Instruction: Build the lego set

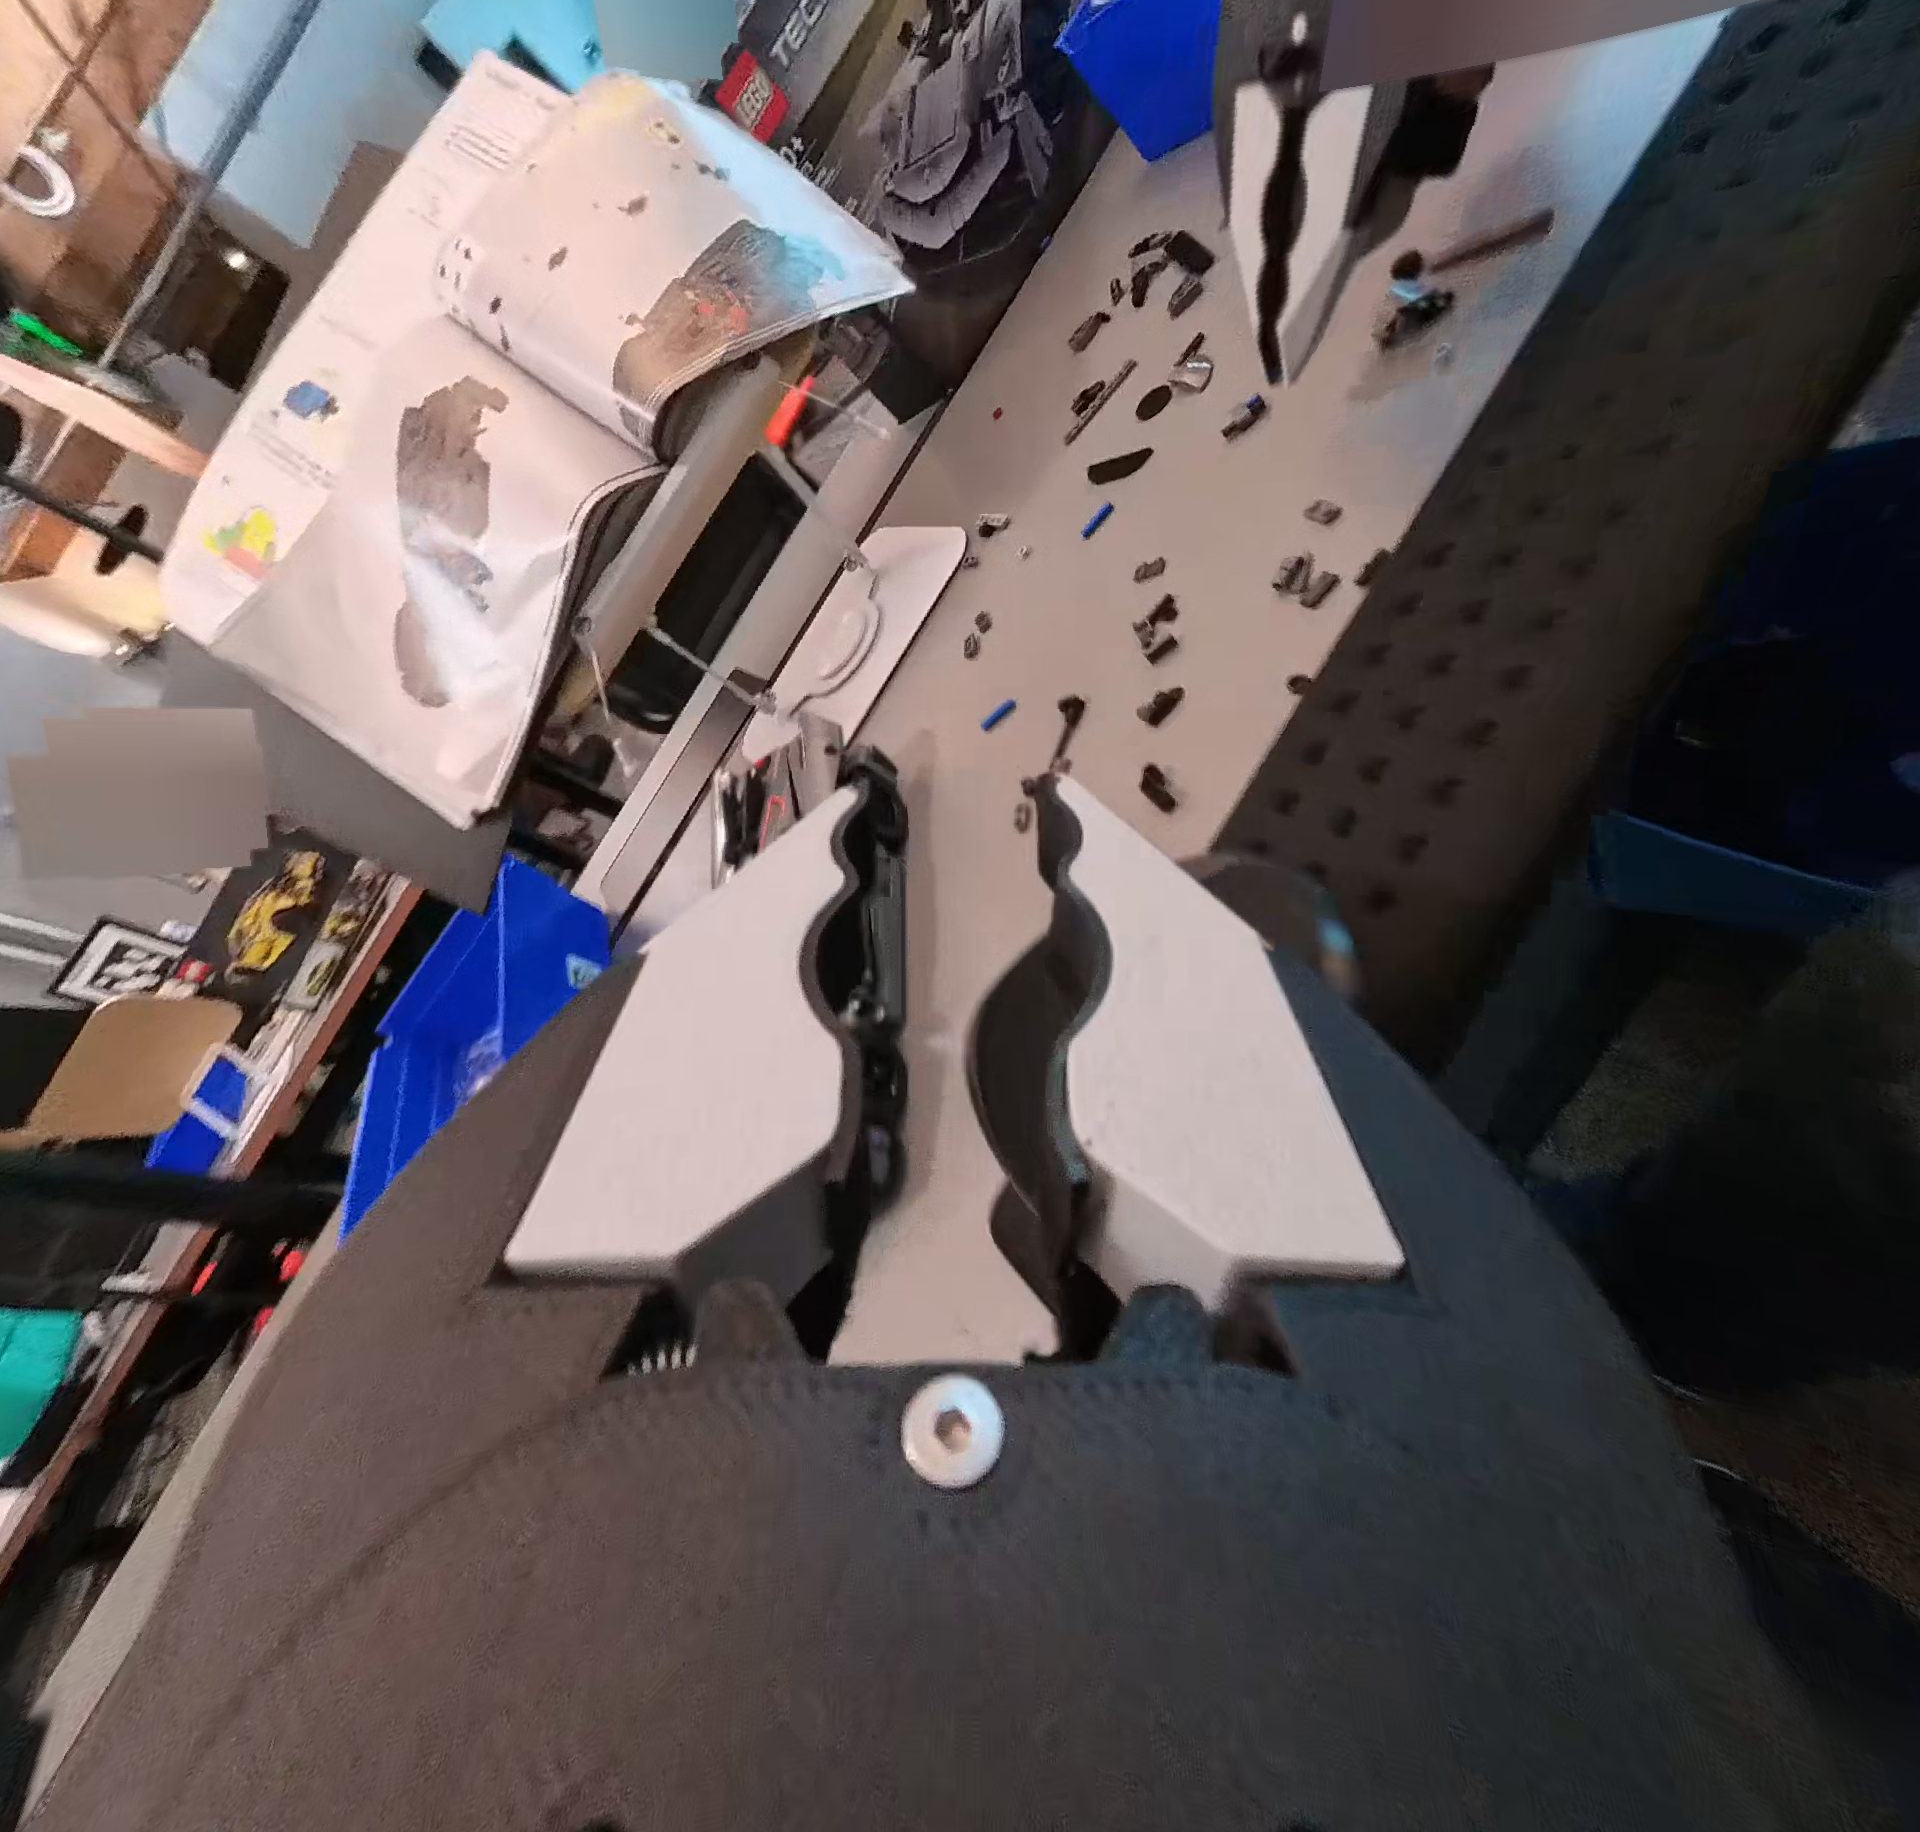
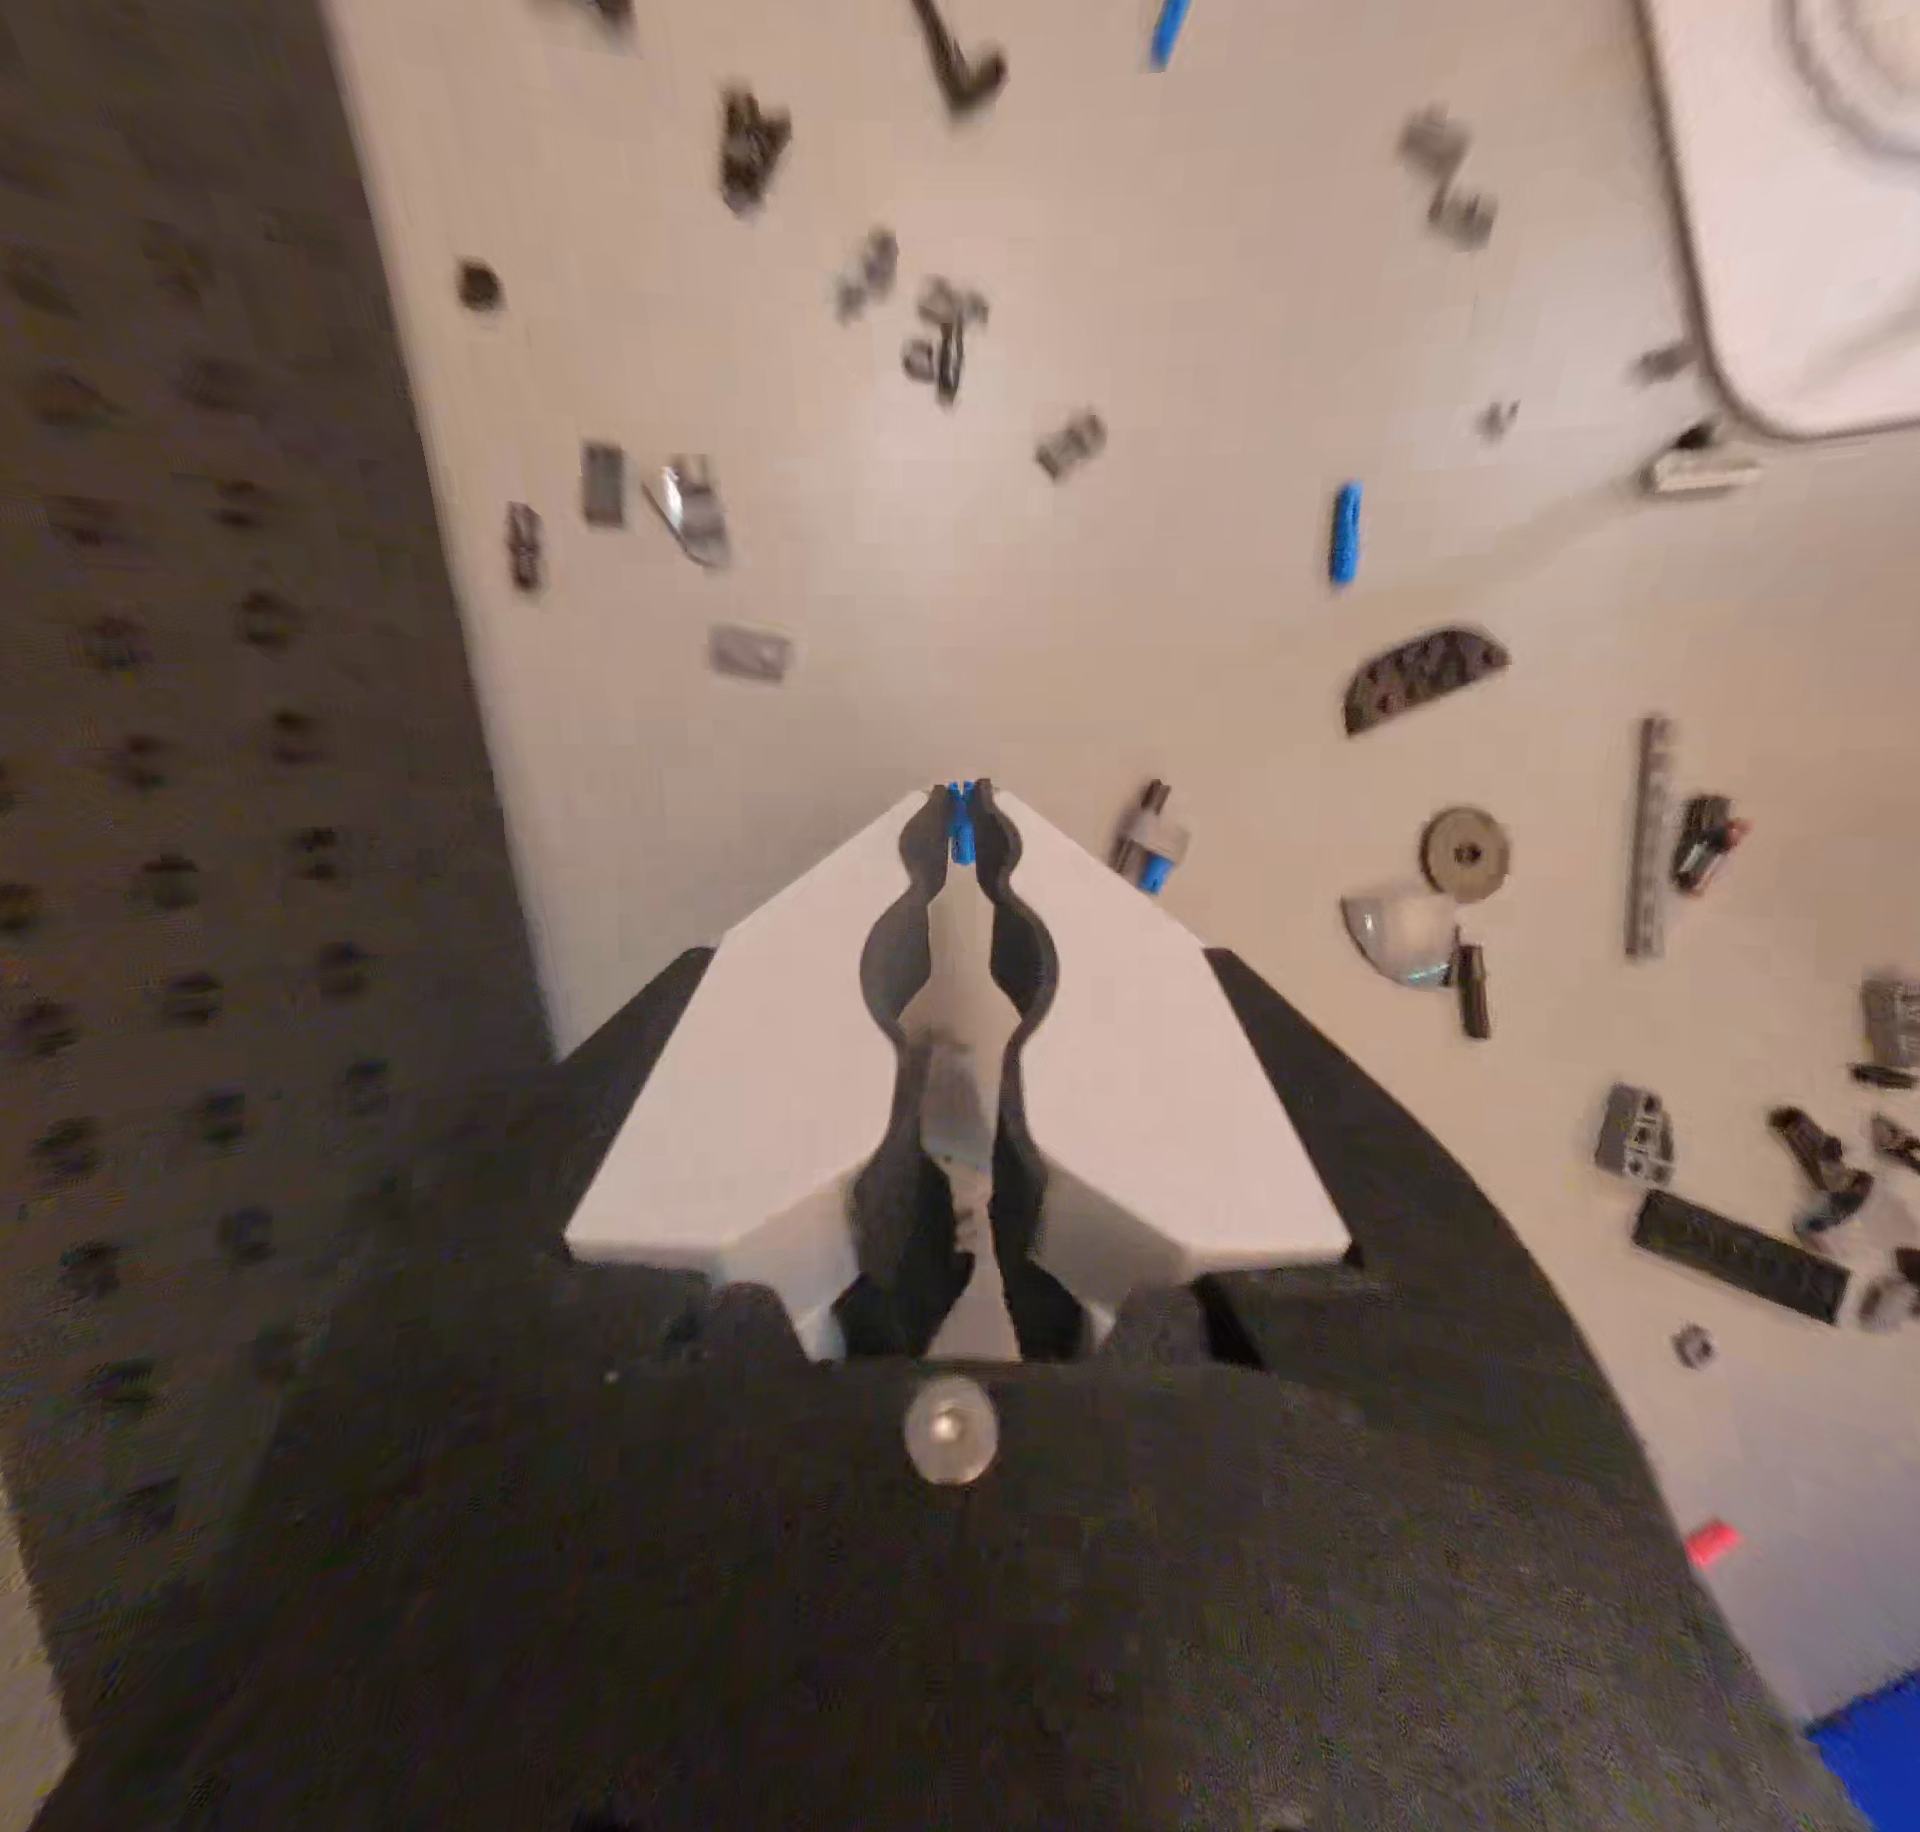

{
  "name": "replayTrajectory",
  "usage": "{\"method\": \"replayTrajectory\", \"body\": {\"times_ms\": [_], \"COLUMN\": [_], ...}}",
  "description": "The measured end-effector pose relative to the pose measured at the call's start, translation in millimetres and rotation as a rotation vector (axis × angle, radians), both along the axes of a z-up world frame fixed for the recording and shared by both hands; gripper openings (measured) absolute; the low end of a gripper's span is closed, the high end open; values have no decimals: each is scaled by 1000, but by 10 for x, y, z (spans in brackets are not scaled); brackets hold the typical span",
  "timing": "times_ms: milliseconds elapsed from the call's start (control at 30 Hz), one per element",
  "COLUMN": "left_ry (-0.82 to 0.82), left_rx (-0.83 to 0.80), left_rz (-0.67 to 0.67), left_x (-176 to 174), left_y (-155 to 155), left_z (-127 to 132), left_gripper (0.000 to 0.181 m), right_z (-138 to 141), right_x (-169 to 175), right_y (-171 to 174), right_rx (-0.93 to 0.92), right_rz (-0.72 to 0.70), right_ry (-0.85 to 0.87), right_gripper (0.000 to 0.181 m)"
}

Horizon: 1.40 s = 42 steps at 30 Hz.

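My left gripper (image 1: 956,795) is open above the white table (image 1: 1039,556). A long black lego assembly (image 1: 881,951) lies along the inner side of its left finger, and bare table shows between it and the right finger. My right gripper (image 2: 961,795) is shut on a small blue pin (image 2: 961,826) at its fingertips, above the table. It also shows in the left wrist view (image 1: 1283,224), far off and pointing down. Loose black and grey lego parts (image 2: 1423,686) and blue pins (image 2: 1345,530) are scattered over the table. Everything is blurred.
An open instruction booklet (image 1: 499,411) stands on a stand at the left, with a lego box (image 1: 935,120) behind it. A white tray (image 2: 1818,172) lies at the table's edge. Black perforated board (image 2: 156,639) borders the table. Blue bins (image 1: 468,1003) stand beside it.
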<state>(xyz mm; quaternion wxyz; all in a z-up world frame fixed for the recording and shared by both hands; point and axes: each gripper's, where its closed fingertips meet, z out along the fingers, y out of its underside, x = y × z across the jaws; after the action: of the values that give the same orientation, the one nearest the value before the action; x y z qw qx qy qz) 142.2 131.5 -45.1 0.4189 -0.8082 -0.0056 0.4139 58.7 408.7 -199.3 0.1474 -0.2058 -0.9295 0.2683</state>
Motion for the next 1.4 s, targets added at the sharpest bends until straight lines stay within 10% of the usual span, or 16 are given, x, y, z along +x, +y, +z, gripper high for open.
{"method": "replayTrajectory", "body": {"times_ms": [200,467,900,1400], "left_ry": [-31,-78,-192,-187], "left_rx": [-68,-130,-157,-187], "left_rz": [-95,-181,-275,-430], "left_x": [-716,-1175,-1575,-1533], "left_y": [268,624,1333,1868], "left_z": [-142,-140,-473,-949], "left_gripper": [29,29,27,28], "right_z": [-315,-15,-323,496], "right_x": [-44,-333,-422,-525], "right_y": [112,290,213,-605], "right_rx": [0,-80,-21,-303], "right_rz": [-10,-127,-131,116], "right_ry": [-92,-104,-136,94], "right_gripper": [3,29,12,12]}}
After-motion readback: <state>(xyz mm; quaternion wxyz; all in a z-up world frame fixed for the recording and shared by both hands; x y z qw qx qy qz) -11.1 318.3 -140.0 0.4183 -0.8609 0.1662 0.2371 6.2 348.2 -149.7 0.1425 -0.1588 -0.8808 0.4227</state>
